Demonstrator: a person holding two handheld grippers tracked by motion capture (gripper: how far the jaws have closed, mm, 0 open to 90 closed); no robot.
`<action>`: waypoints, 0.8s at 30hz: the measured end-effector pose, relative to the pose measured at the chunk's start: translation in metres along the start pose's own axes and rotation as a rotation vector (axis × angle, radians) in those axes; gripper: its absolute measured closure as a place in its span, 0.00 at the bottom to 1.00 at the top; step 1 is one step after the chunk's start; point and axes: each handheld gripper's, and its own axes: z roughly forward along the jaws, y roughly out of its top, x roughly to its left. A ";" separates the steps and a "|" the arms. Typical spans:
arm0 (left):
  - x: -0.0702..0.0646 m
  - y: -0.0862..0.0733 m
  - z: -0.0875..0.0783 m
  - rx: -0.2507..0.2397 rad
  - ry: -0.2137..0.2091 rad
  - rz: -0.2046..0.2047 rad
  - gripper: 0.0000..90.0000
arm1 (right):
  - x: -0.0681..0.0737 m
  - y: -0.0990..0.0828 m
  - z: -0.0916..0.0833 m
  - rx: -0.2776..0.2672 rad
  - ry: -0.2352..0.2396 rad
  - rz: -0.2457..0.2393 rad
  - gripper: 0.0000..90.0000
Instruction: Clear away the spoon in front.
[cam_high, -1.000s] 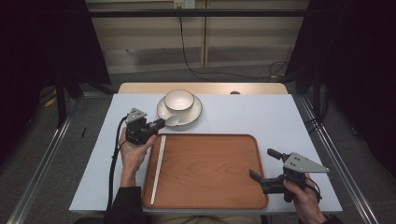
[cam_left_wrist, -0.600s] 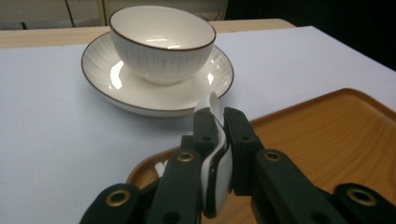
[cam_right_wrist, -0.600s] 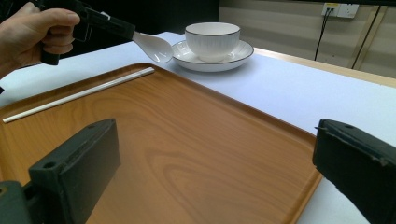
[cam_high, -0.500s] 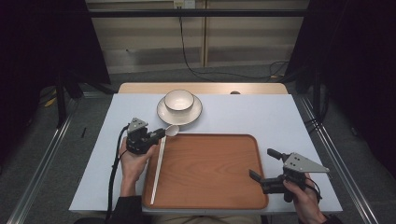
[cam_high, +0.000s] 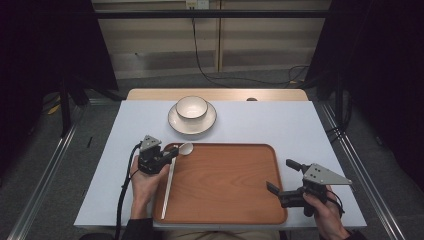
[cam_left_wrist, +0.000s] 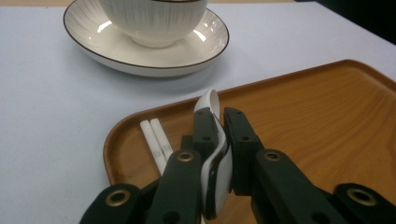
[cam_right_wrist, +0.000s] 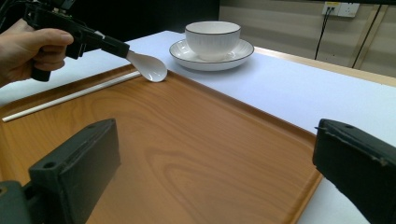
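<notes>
Left gripper (cam_high: 167, 156) has the white spoon (cam_high: 184, 148) pinched by its handle, jaws nearly together with only the handle between them; in the left gripper view the handle runs up between the two black pads and the spoon (cam_left_wrist: 215, 154) sticks out past the jaw tips. Spoon bowl sits over the far-left corner of the wooden tray (cam_high: 225, 210), at or just above the rim; can't tell if it touches. Long axis roughly continues the gripper's line: handle toward the left hand (cam_high: 145, 182), bowl end pointing right and slightly away, toward the tray's far edge. In the right gripper view the spoon (cam_right_wrist: 147, 66) tilts down, bowl end lowest.

Counts: one spoon, one pair of white chopsticks (cam_high: 168, 187) lying along the tray's left edge, one tray, one bowl (cam_high: 192, 107) standing in one saucer (cam_high: 175, 122) beyond the tray, two grippers.

Right gripper (cam_high: 283, 179) sits at the tray's near-right corner, jaws spread wide, nothing between them, well apart from the spoon.
</notes>
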 end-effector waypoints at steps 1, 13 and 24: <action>-0.003 0.000 -0.001 0.004 0.017 0.009 0.94 | 0.000 0.000 0.000 0.001 0.003 -0.005 0.00; -0.013 -0.014 0.002 0.097 0.056 0.030 0.94 | 0.001 0.000 0.000 0.001 0.003 -0.004 0.00; -0.014 -0.018 0.009 0.205 0.068 0.008 0.94 | 0.000 0.000 -0.001 0.000 0.002 -0.001 0.00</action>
